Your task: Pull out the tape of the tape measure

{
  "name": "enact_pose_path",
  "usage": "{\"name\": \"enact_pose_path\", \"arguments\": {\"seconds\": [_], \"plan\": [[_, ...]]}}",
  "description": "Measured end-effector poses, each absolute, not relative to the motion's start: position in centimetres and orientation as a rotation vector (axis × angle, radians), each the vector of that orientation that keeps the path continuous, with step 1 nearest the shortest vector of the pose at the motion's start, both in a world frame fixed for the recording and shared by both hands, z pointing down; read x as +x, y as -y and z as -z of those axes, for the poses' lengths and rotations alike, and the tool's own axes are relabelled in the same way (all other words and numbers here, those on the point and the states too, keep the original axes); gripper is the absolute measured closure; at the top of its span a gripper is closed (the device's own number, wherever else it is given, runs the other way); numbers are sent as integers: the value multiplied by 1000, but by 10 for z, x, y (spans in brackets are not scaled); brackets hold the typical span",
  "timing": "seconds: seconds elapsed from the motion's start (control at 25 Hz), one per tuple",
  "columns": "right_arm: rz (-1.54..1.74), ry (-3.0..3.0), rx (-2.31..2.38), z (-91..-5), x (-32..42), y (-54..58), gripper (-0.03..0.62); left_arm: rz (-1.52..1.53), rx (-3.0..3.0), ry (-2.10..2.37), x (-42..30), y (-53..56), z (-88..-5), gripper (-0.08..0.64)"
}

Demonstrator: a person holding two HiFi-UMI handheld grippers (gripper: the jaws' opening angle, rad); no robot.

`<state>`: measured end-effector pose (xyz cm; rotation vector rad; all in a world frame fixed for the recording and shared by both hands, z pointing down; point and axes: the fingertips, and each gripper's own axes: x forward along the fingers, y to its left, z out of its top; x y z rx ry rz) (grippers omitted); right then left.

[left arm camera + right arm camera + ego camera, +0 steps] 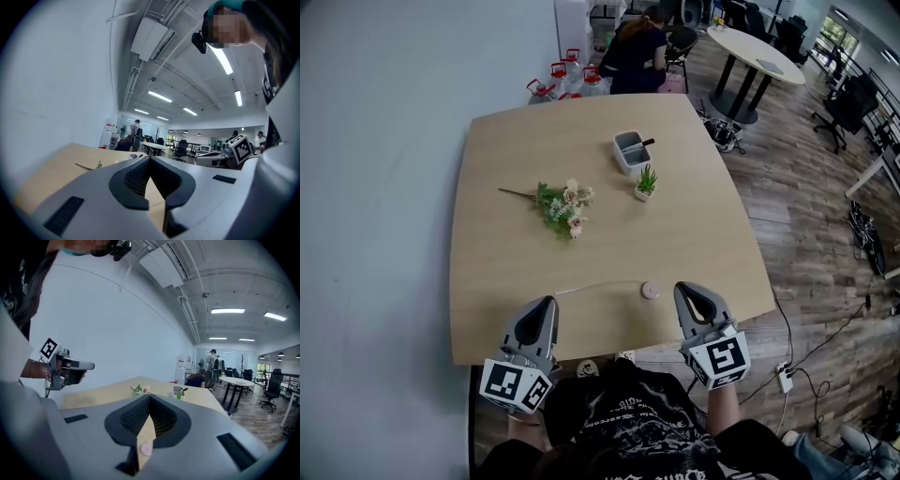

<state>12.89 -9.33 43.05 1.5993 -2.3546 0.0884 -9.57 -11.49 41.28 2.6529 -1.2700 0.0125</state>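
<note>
At the table's (506, 141) near edge: left gripper (551, 302), right gripper (682, 289), jaws together, holding nothing. Pink tape measure (650, 291) lies between them, tape (595, 284) drawn out.

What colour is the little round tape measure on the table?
The tape measure is pale pink. It shows best in the head view.

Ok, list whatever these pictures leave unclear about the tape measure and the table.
- Tape measure: too small in the head view to read markings; the right gripper view shows only a pink disc.
- Tape: missing from the left gripper view; the left gripper fills its lower part.
- Grey holder: head view, contents too small to name.
</note>
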Motion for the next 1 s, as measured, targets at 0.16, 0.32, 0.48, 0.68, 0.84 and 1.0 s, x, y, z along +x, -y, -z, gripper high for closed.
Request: {"name": "enact_pose_path", "arguments": {"seconds": [0.16,0.32,0.48,0.68,0.84,1.0], "plan": [[-96,2378,1542,-431,120,89,578,-75,2662,1283,-98,113,-420,554],[-85,2371,1580,-430,121,87,580,-94,2655,1282,-103,111,-424,553],[-66,2355,1591,-433,123,84,580,-103,2663,1266,-99,108,-425,554],[-48,2352,1595,-431,121,79,580,-112,2673,1254,-98,104,-425,552],[-28,2328,1628,-431,128,76,580,-132,2680,1275,-100,103,-425,552],[-27,2322,1624,-431,127,73,580,-146,2687,1294,-102,101,-425,553]]}}
